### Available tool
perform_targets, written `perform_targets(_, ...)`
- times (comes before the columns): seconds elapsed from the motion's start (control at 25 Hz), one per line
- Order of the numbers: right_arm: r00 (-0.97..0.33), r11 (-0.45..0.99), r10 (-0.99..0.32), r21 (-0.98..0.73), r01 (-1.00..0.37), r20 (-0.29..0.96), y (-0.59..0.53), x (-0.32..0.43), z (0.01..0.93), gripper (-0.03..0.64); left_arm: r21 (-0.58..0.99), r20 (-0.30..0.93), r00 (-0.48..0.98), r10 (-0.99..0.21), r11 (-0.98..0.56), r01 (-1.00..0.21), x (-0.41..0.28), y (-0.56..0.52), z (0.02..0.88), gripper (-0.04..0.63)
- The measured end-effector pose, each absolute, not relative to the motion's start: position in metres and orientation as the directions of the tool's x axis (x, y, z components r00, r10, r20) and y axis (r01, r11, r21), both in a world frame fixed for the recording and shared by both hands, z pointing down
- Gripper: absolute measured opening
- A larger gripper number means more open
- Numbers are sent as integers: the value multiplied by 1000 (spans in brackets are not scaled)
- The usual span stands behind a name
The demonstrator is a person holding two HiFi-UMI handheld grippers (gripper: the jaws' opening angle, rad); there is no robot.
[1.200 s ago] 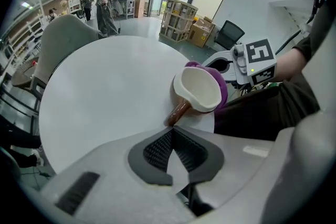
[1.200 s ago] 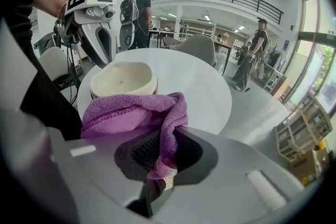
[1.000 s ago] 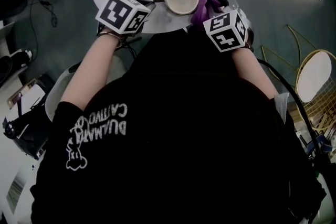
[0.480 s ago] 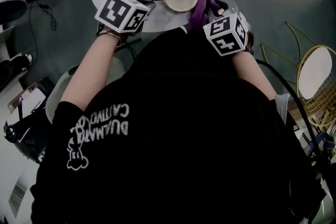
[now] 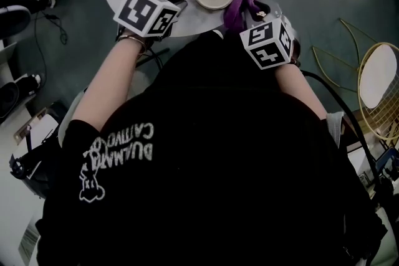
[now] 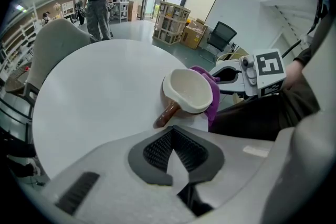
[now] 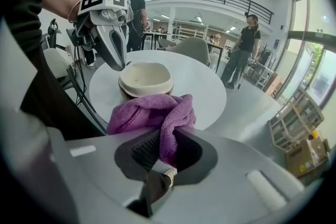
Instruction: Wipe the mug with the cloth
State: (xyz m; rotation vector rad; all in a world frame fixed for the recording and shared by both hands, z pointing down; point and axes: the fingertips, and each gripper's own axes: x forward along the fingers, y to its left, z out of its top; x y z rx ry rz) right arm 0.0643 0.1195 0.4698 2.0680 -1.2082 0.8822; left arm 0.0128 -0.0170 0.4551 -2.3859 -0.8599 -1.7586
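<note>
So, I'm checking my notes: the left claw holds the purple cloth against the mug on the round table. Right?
No. It is the right claw that holds the purple cloth against the mug on the round table, as the right gripper view shows; the left claw is shut, with no cloth in it.

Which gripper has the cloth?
The right gripper: its fingers are clamped on the purple cloth, which is bunched against the mug. The left gripper is shut with no cloth between its fingers.
</note>
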Motion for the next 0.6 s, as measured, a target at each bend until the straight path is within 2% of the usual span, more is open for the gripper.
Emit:
perform_targets(0.36,340,-388,-516,139,-911,787,116,33,460,44,298,879,197,435,-822,486,4,-11,453,6)
perform_targets(0.6,261,-364,-576,42,-930,775,105,15,456,44,324,863,201,465,-812,486,-5,-1,455,6)
